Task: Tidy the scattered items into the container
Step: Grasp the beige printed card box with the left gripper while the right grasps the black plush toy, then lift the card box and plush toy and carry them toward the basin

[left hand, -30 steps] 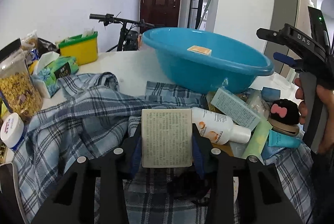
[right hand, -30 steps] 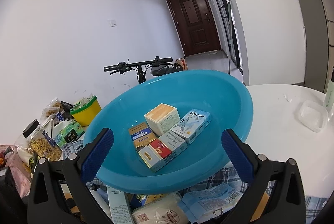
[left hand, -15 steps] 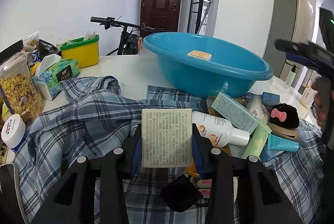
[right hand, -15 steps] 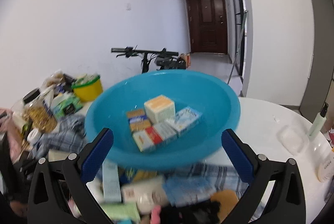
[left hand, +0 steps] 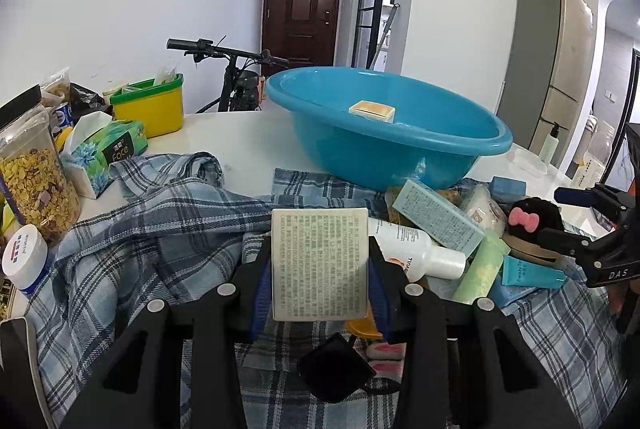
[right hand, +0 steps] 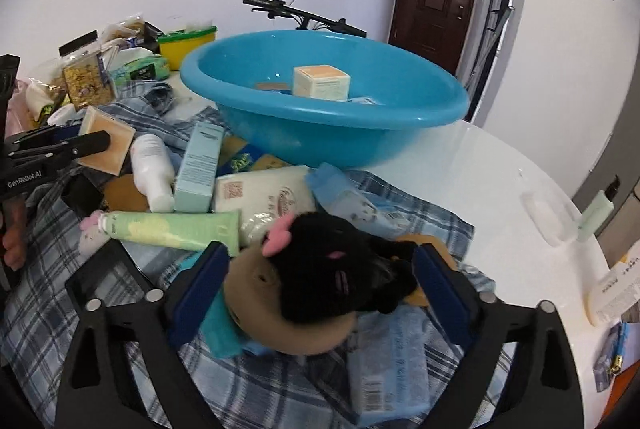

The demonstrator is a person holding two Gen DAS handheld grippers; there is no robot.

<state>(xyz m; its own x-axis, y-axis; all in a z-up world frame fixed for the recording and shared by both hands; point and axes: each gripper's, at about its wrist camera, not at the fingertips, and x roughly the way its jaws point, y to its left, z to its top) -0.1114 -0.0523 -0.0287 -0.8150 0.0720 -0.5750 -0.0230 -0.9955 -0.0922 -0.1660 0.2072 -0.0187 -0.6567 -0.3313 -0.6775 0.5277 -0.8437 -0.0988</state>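
The box [left hand: 320, 265] is flat and pale grey-green, and its face toward the left camera is covered with small printed lines. It stands upright between the blue pads of the left gripper [left hand: 319, 279], whose fingers [left hand: 259, 285] are closed on its two sides. It is held above the plaid cloth [left hand: 152, 229], in front of the basin [left hand: 400, 153].

The basin is blue and round, and it stands on the white table [left hand: 236, 137]. In the left view only the orange top of one carton [left hand: 372, 109] shows over its rim. The right view looks more down into it and shows the carton [right hand: 322, 81] as a whole cube, with other flat packs beside it.

The right view also shows the box [right hand: 106, 141] from its orange side, with the left gripper [right hand: 86, 145] around it. The right gripper [right hand: 320, 283] is wide open and its fingers [right hand: 440, 285] stand on both sides of a black plush toy [right hand: 336, 269] with a pink bow, which lies on a brown round piece. The fingers do not press it. Around the toy lie a green tube [right hand: 172, 229], a white bottle [right hand: 154, 169], a teal carton [right hand: 200, 163] and a white pouch [right hand: 268, 193].

Only the left view shows the cereal jar [left hand: 38, 181], the tissue pack [left hand: 108, 149] and the yellow bin [left hand: 152, 107] clearly, at its left.
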